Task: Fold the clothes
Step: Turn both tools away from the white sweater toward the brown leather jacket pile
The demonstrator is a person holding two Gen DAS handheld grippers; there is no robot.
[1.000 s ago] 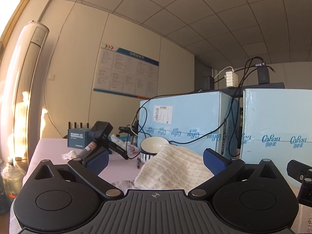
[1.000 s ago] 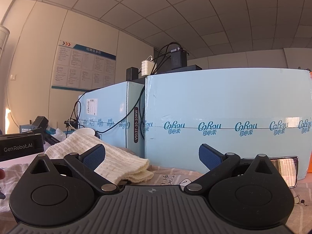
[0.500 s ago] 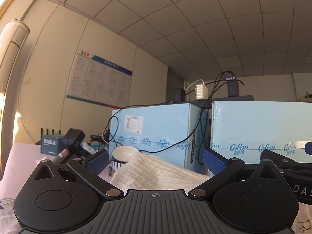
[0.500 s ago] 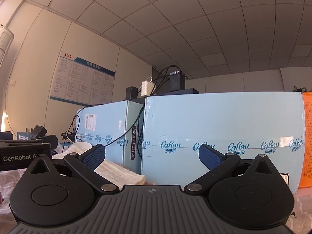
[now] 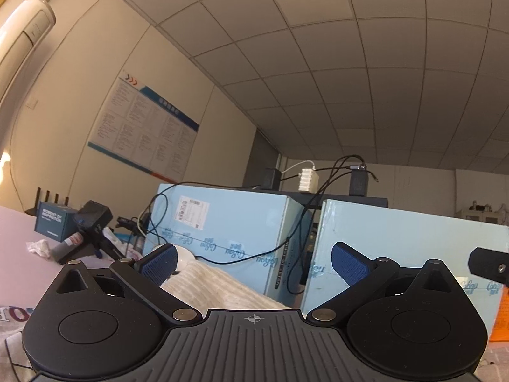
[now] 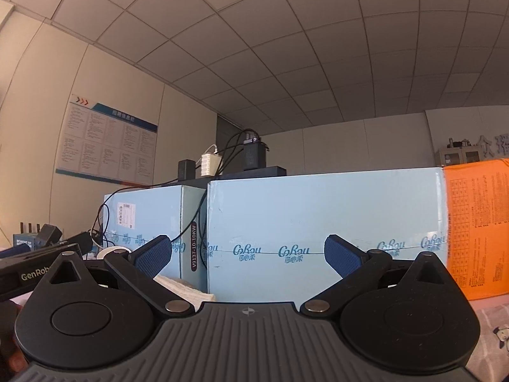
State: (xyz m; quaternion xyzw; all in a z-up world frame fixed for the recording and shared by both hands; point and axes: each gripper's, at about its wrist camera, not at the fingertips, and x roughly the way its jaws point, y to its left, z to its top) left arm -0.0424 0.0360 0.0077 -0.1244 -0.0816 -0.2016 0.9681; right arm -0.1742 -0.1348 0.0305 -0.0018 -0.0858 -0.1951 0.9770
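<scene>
A cream knitted garment (image 5: 219,289) lies folded on the table just ahead of my left gripper (image 5: 253,262), low between its fingers. The left gripper is open and empty, tilted up toward the ceiling. In the right wrist view a corner of the same garment (image 6: 181,288) shows behind the left finger. My right gripper (image 6: 246,254) is open and empty, facing the blue boxes. The left gripper's body (image 6: 35,267) shows at the left edge of the right wrist view.
Two light blue cartons (image 5: 229,238) (image 6: 318,232) stand close behind the garment, with black cables (image 5: 286,245) over them. A white bowl (image 5: 184,254), a dark box (image 5: 52,222) and small clutter sit at the left. An orange carton (image 6: 477,229) stands at the right.
Both grippers have tilted upward over the last second, so the garment and table have dropped low in both views. Both stay open.
</scene>
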